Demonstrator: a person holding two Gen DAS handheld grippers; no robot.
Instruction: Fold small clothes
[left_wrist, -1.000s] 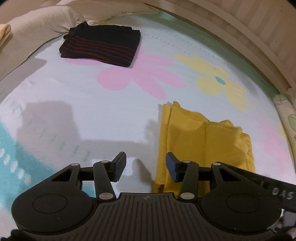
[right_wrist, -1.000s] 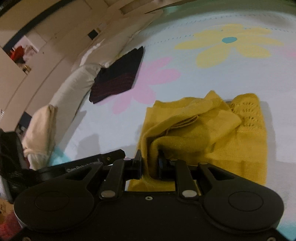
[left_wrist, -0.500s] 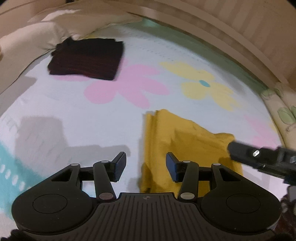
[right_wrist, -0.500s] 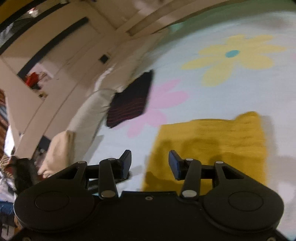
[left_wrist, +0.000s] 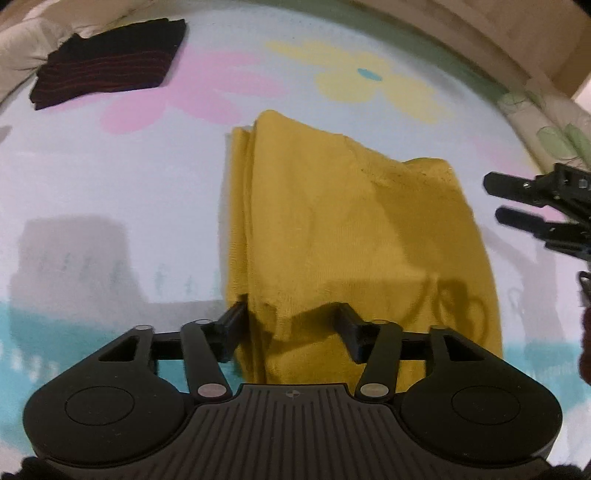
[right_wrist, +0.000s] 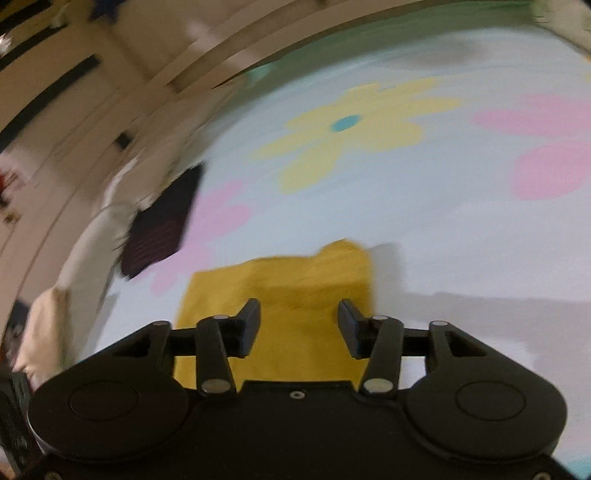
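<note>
Yellow garment (left_wrist: 343, 236) lies folded on the flowered bedsheet (left_wrist: 110, 206), its layered edge at the left side. Left gripper (left_wrist: 291, 325) sits low at the garment's near edge, fingers spread, cloth between them but not pinched. Right gripper (right_wrist: 299, 321) is above the same garment (right_wrist: 295, 295), fingers apart and holding nothing; this view is blurred. Folded dark striped garment (left_wrist: 107, 62) lies well apart at the far left, beside a cream pillow (left_wrist: 18, 48). A floral-print cushion (left_wrist: 554, 125) borders the right.

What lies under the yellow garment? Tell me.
The yellow garment lies folded on the flower-print sheet, which shows all around it. Anything beneath its layers is covered and cannot be seen.
</note>
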